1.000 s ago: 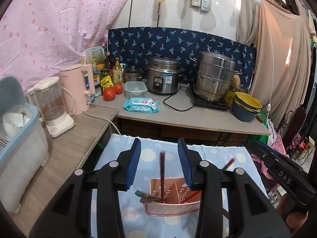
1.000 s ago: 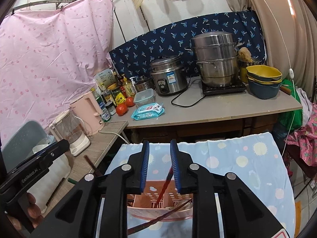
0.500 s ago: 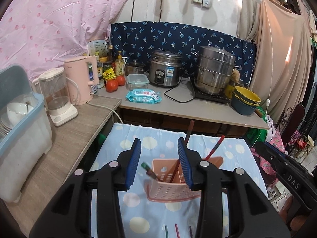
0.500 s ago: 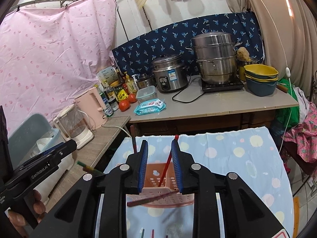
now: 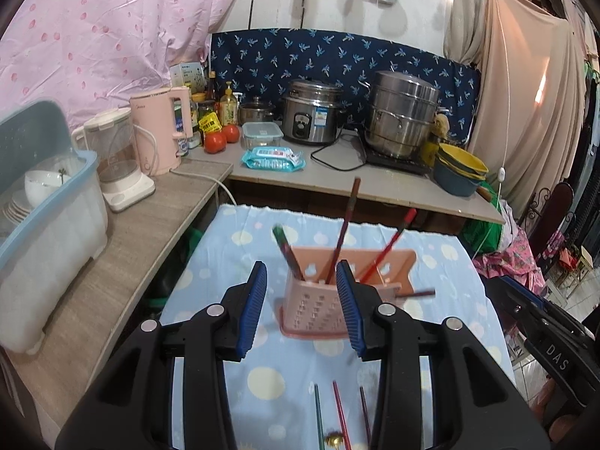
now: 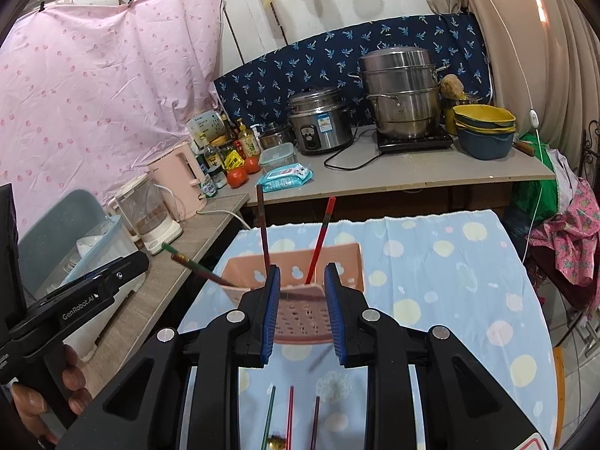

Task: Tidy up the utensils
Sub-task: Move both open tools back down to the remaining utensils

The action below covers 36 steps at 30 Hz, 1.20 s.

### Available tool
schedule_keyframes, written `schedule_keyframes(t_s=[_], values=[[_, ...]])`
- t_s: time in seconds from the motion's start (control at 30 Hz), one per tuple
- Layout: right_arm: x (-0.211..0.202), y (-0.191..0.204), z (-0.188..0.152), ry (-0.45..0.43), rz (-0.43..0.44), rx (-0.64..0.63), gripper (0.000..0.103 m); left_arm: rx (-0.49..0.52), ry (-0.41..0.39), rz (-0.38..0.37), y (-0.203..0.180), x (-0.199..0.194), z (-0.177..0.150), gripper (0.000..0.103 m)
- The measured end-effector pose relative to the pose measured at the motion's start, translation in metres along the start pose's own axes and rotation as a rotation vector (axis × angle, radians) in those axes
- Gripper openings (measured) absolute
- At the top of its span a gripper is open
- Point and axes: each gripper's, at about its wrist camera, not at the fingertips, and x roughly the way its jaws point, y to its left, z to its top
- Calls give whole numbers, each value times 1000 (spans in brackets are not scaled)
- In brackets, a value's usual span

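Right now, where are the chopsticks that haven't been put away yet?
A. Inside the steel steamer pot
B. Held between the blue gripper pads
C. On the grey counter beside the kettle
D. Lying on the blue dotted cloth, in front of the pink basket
D: three loose chopsticks lie side by side on the dotted tablecloth, nearer the camera than the pink basket, and both grippers are empty.

Back tabletop [image 5: 375,183]: rice cooker [image 5: 313,116], stacked steamer [image 5: 401,112] on a hotplate, bowls [image 5: 459,172] at right end. Left of cooker: lidded box [image 5: 261,134], wipes pack [image 5: 273,158], two tomatoes [image 5: 221,138], bottles [image 5: 221,103]. Side tabletop [image 5: 123,251]: pink kettle [image 5: 159,133], glass kettle [image 5: 114,157], dish bin [image 5: 41,225]. Behind: pink sheet [image 6: 105,75], navy print cloth [image 5: 337,56].
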Motion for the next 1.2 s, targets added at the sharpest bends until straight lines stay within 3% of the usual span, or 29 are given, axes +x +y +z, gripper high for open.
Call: schedule_keyframes(t_s=[0.33, 0.73, 1.2], values=[[-19, -4, -50, 60, -28, -4, 25, 11, 77, -15, -2, -10, -53, 37], [-30, -17, -141, 208, -63, 21, 25, 6, 230, -12, 5, -5, -136, 37], [-33, -4, -231, 363, -44, -14, 25, 30, 371, -12, 4, -11, -227, 37]])
